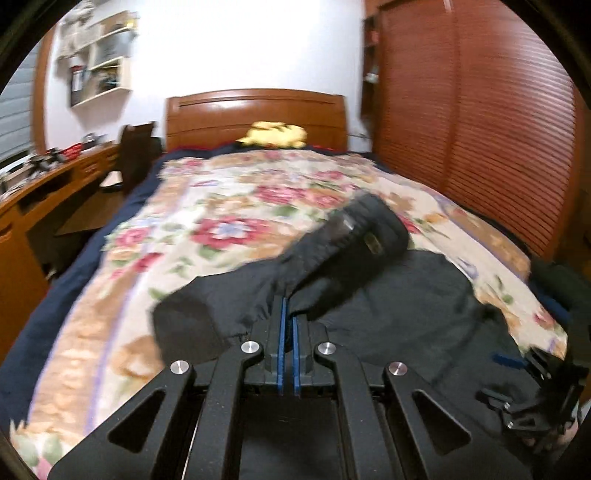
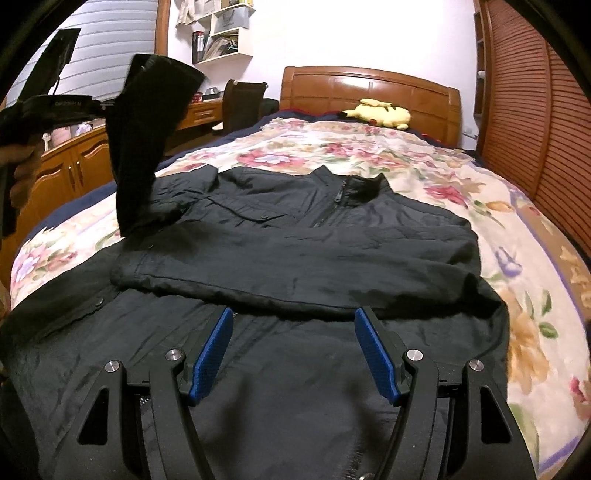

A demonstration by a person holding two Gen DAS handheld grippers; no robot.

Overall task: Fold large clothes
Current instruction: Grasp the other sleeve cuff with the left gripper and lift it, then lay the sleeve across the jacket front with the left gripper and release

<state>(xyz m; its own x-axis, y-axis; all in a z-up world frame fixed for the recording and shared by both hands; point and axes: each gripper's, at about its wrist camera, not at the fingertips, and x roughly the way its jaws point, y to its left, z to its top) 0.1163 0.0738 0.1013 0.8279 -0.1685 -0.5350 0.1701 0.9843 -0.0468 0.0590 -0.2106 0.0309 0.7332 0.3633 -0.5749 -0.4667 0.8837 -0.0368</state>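
A large black jacket (image 2: 295,236) lies front up on the floral bedspread (image 2: 369,147), collar toward the headboard. Its right sleeve (image 2: 295,280) is folded across the chest. My left gripper (image 1: 288,301) is shut on the left sleeve (image 1: 351,243) and holds it lifted, cuff up; in the right wrist view this sleeve (image 2: 147,136) hangs raised at the left with the left gripper (image 2: 101,107) beside it. My right gripper (image 2: 295,314) is open and empty, low over the jacket's lower front. It also shows at the right edge of the left wrist view (image 1: 517,363).
A yellow plush toy (image 2: 380,112) lies by the wooden headboard (image 2: 369,85). A wooden desk (image 1: 55,177) and chair (image 1: 136,155) stand left of the bed. A louvered wooden wardrobe (image 1: 461,110) runs along the right side. Wall shelves (image 2: 225,33) hang above the desk.
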